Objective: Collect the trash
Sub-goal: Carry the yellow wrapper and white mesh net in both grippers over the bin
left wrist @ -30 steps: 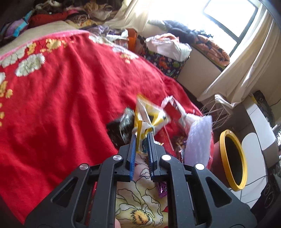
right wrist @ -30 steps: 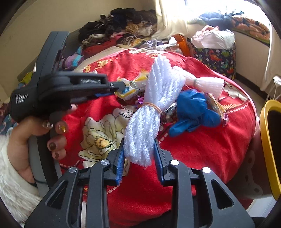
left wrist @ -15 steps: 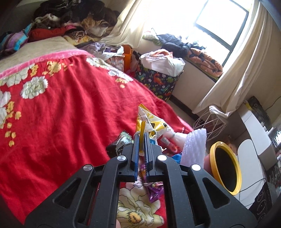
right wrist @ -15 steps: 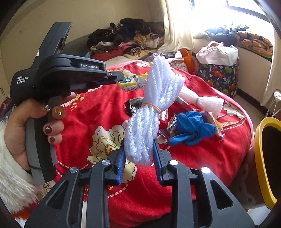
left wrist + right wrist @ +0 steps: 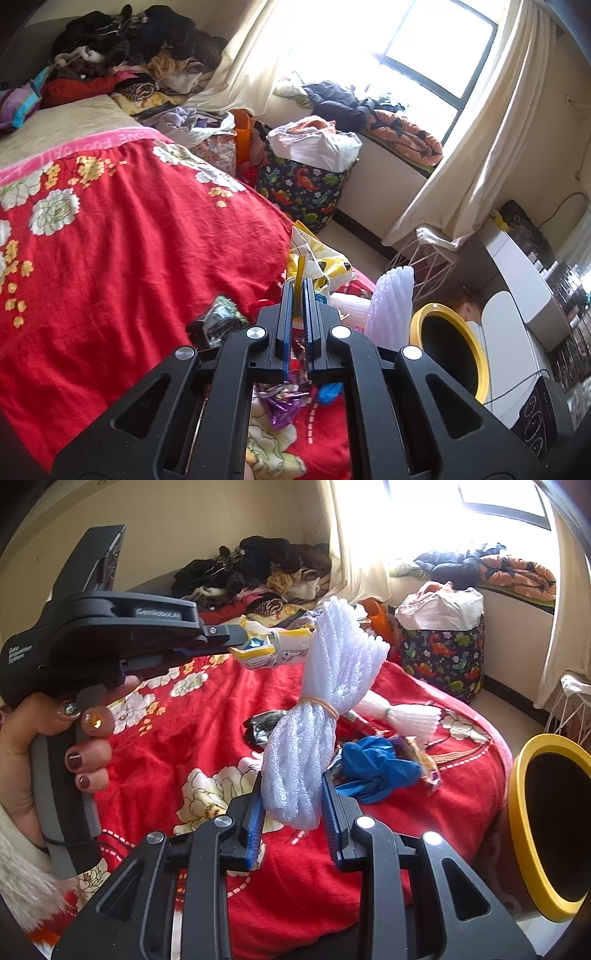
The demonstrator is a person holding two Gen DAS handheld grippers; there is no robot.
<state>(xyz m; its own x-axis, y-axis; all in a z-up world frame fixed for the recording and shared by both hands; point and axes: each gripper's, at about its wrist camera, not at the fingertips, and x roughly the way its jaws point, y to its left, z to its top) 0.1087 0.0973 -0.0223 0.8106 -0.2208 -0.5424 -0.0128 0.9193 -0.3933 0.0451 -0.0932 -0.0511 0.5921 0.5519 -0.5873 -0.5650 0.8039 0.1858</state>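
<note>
Both grippers rose w/ their loads: yellow wrapper (image 5: 317,258) & foam bundle (image 5: 317,716) now off bed.

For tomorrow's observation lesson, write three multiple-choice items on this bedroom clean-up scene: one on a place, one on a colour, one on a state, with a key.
1. Where does the blue crumpled bag lie?
A. on the red bedspread
B. inside the bin
C. on the windowsill

2. What colour is the rim of the bin?
A. green
B. yellow
C. white

3. What do the right tongs hold?
A. nothing
B. a black sock
C. the white foam netting bundle

Key:
1 A, the bag rests on the bedspread among other wrappers.
2 B, a yellow ring edges the dark opening beside the bed.
3 C, both blue pads press on the bundle's lower end, while the left tongs pinch the yellow-and-white wrapper.
</note>
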